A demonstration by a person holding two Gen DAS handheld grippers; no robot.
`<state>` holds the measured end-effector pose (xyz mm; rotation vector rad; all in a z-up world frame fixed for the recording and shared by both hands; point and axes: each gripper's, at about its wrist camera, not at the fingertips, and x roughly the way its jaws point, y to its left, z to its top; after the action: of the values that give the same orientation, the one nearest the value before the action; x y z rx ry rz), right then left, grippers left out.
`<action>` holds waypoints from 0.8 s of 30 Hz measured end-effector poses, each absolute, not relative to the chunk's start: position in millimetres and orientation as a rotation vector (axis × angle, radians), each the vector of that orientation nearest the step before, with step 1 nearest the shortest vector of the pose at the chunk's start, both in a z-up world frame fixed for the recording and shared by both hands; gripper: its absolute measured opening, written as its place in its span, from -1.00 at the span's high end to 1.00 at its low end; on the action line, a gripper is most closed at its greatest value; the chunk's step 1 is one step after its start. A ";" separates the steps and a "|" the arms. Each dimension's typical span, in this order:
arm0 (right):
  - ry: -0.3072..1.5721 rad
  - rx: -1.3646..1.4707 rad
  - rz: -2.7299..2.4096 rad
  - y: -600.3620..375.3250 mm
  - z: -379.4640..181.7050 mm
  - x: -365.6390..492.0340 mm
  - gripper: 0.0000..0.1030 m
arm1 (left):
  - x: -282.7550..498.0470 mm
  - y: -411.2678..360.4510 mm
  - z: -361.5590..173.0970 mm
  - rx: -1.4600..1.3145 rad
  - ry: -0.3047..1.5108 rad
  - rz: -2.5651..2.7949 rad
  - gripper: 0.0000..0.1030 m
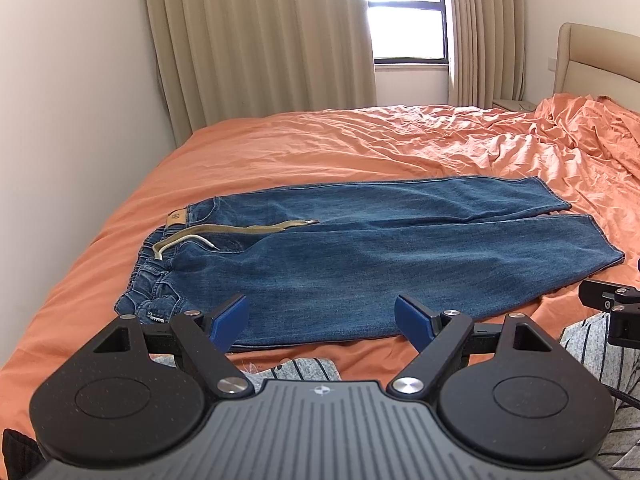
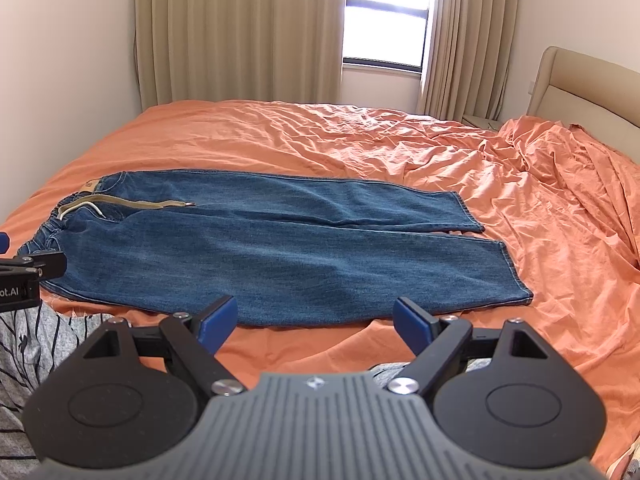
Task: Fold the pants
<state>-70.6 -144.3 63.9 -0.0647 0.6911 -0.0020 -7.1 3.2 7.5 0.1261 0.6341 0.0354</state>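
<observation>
Blue jeans (image 1: pixel 360 256) lie flat on the orange bed, waistband to the left, both legs stretched to the right. A tan belt (image 1: pixel 240 229) and a white drawstring rest near the waist. My left gripper (image 1: pixel 322 320) hovers open above the near edge of the jeans, nothing between its blue pads. In the right wrist view the same jeans (image 2: pixel 280 240) spread across the middle. My right gripper (image 2: pixel 314 322) is open too, just short of the near leg's lower edge, close to the hem (image 2: pixel 516 276).
The orange bedsheet (image 1: pixel 400 140) is rumpled toward the right, near a beige headboard (image 2: pixel 580 92). Beige curtains (image 1: pixel 260 40) and a window stand behind the bed. A grey striped garment (image 2: pixel 36 340) lies at the near edge. A white wall runs along the left.
</observation>
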 end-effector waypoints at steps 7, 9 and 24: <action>0.691 -0.068 -0.003 -144.0 63.4 -70.7 -0.58 | -6.6 4.8 7.4 0.124 0.633 0.034 -0.87; 0.690 -0.068 -0.007 -143.9 65.1 -70.6 -0.58 | -6.7 4.7 7.4 0.127 0.633 0.035 -0.87; 0.690 -0.081 -0.004 -144.2 67.7 -63.8 -0.58 | -1.0 14.6 6.8 0.129 0.632 0.052 -0.87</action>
<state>-63.8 -144.2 67.7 -0.0806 0.6901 -0.0038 -1.0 14.6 6.8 0.1293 0.6317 0.0522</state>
